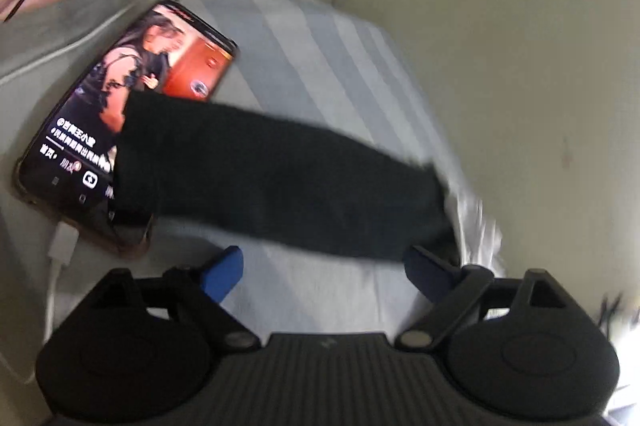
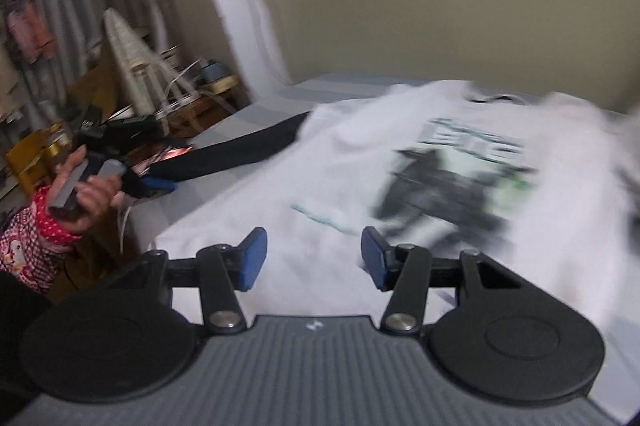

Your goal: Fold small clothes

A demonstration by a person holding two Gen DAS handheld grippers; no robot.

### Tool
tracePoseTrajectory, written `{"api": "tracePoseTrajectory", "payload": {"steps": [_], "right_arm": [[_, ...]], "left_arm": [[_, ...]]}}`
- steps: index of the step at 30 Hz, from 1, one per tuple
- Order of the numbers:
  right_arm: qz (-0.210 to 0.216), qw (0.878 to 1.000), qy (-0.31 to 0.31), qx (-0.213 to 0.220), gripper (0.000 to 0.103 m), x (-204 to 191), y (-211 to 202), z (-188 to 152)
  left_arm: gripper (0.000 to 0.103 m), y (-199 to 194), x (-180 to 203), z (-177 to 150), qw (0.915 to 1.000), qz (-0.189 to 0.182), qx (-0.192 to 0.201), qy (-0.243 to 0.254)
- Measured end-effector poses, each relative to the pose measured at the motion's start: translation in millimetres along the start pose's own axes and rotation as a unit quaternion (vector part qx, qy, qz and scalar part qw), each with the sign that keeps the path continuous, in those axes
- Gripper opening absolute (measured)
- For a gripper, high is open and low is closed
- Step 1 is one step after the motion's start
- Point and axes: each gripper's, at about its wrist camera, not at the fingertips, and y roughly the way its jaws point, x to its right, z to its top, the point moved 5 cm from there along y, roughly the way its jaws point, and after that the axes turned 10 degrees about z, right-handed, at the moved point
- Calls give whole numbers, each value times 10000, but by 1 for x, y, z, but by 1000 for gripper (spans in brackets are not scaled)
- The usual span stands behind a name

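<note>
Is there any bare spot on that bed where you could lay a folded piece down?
Some. Bare striped sheet lies beyond the black garment, between the phone and the wall. Another bare strip lies just ahead of the left gripper. The right side is crowded: the white printed T-shirt sprawls in front of the right gripper.

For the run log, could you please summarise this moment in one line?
left gripper: open, by black sock | sock overlaps phone | right gripper: open over white T-shirt
</note>
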Motion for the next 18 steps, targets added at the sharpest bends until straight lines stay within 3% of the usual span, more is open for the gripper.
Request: {"api": "tracePoseTrajectory", "payload": {"steps": [1, 3, 4, 5, 7, 8, 10, 12, 14, 18], "right_arm": [[110, 9999, -35, -38, 55, 1, 9, 0], [164, 9998, -38, -78, 55, 3, 28, 2], [101, 9999, -34, -86, 55, 9, 36, 3], [9, 10000, -33, -73, 55, 13, 36, 3], [-373, 9993, -58, 21, 55, 28, 42, 7], [-604, 9981, -53, 81, 55, 36, 44, 9], [-1047, 9943, 108, 161, 55, 58, 45, 13], [-1322, 9898, 498, 194, 55, 83, 44, 8], [-980, 9890, 963, 542, 54, 98, 33, 4], [-965, 9857, 1202, 681, 53, 103, 20, 0]], "left_arm": [[90, 3, 0, 3, 9998, -75, 129, -164], [79, 6, 1, 10, 9990, 8, 324, -320], [45, 10, 4, 13, 9987, 142, 377, -323], [3, 16, 8, 16, 9989, 197, 313, -300], [6, 25, 9, 29, 9983, 106, 123, -554], [6, 22, 11, 42, 9976, 23, 208, -656], [5, -6, 22, 80, 9940, 13, 946, -555], [5, -41, 36, 118, 9831, 6, 1742, -557], [5, -60, 53, 149, 9748, 57, 2154, -583], [5, -56, 123, 158, 9800, -169, 1979, 92]]}}
